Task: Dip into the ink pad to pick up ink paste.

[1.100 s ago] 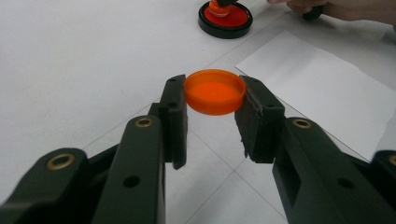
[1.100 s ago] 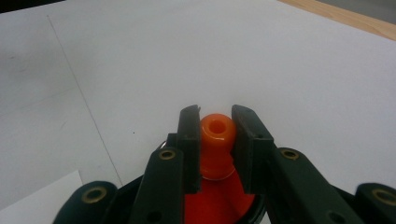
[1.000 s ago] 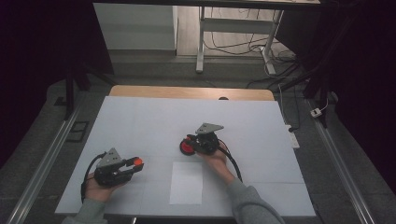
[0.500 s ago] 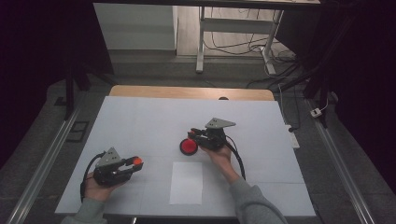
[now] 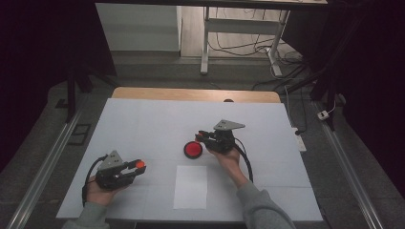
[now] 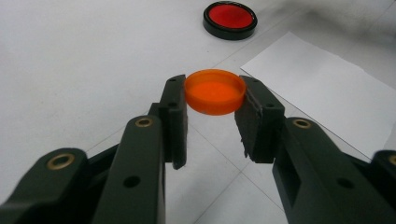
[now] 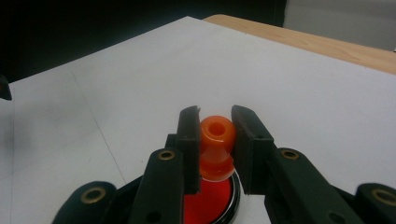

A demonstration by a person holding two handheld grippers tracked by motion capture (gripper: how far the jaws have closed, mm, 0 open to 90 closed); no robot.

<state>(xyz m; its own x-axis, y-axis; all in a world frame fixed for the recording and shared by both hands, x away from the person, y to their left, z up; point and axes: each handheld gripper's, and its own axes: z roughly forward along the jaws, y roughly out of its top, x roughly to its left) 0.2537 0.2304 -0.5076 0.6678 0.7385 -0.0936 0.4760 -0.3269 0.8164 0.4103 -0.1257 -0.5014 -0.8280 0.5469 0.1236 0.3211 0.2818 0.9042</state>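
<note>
An orange round cap (image 6: 215, 92) sits pinched between the pads of my left gripper (image 6: 215, 86), held just above the white table. In the high view that left gripper (image 5: 135, 167) is at the front left with the cap (image 5: 140, 165) at its tip. My right gripper (image 7: 216, 117) is shut on a small orange knob-shaped piece (image 7: 216, 140). It hangs over a red disc with a black rim (image 7: 210, 203). The high view shows the right gripper (image 5: 201, 135) just above and right of the red disc (image 5: 193, 149), which the left gripper view shows farther off (image 6: 229, 19).
A white paper sheet (image 5: 191, 186) lies near the front edge, between the two hands. The white table cover (image 5: 143, 124) ends at a wooden strip (image 5: 191, 94) at the far side. Metal rails (image 5: 43, 167) run along both sides, and a desk frame with cables (image 5: 239, 43) stands behind.
My right gripper has lifted a little and drifted right with the orange piece, so the red disc shows more fully on the table. The left gripper stays put.
</note>
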